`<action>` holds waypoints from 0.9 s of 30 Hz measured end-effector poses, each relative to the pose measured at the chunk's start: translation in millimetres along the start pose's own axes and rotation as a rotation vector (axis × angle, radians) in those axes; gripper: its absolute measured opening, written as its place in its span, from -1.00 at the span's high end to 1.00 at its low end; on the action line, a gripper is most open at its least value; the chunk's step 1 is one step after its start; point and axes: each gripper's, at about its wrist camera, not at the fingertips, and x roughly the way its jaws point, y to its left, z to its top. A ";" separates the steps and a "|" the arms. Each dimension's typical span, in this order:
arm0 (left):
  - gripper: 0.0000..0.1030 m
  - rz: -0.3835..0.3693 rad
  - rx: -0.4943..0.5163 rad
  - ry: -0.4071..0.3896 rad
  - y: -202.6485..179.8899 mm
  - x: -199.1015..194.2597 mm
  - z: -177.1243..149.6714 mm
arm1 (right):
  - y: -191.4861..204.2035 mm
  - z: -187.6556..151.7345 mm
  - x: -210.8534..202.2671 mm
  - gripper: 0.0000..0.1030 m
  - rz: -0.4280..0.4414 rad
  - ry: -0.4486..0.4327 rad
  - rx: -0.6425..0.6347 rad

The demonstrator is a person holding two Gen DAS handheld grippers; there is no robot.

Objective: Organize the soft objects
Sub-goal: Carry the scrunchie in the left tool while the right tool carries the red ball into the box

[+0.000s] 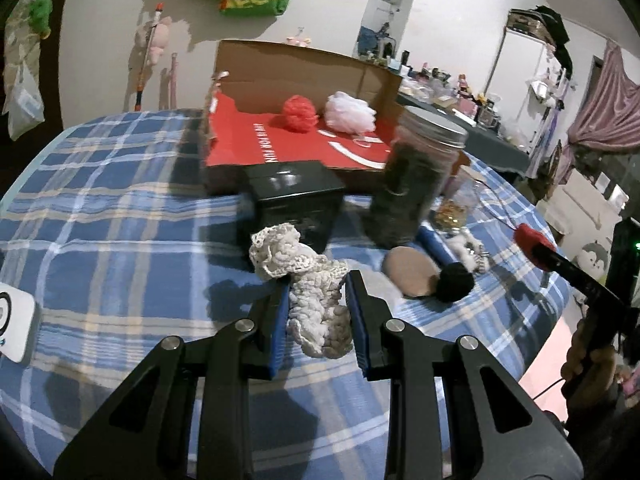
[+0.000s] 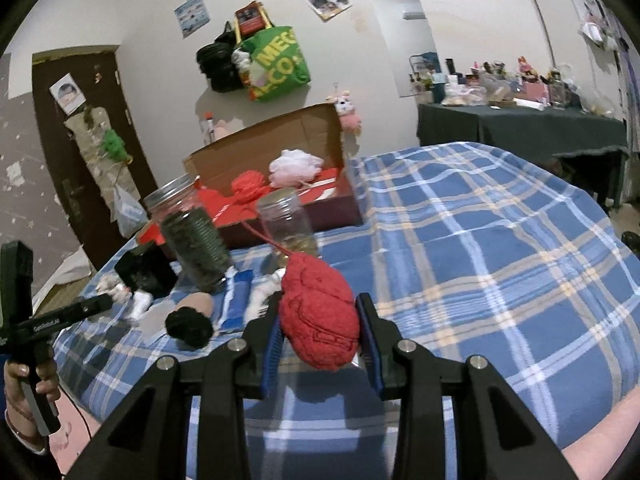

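Left gripper (image 1: 316, 300) is closed on a cream crochet piece (image 1: 312, 300), its blue pads pressing both sides, the piece held above the plaid cloth (image 1: 100, 208). Right gripper (image 2: 318, 328) is clamped on a red knit piece (image 2: 318, 320), also clear of the cloth; a red strand runs from it toward the box (image 2: 280, 136).

The box, open cardboard with a red lining, sits at the far edge of the surface and holds a red pouf (image 1: 300, 113) and a white pouf (image 1: 349, 113). Before it stand a black case (image 1: 292, 200), a lidded jar (image 1: 416, 184) of dark contents and a clear jar (image 2: 288, 224). Near these lie a black pompom (image 1: 454, 282), a tan pad (image 1: 410, 276) and a blue tube (image 2: 236, 300).

Beyond: white wall with a hung green bag (image 2: 278, 64), a brown door (image 2: 80, 152) at left, a cluttered dark table (image 2: 520, 120) at right.
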 end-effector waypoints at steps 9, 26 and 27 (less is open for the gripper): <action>0.51 0.071 -0.057 -0.005 38.7 -5.6 5.9 | -22.5 10.3 0.0 0.28 -0.045 -0.009 0.059; 0.51 0.057 0.000 0.012 54.0 26.3 50.1 | -34.7 57.4 25.5 0.28 -0.075 -0.043 0.083; 0.51 0.053 -0.003 0.014 55.9 27.8 52.4 | -32.7 60.8 29.7 0.28 -0.072 -0.040 0.074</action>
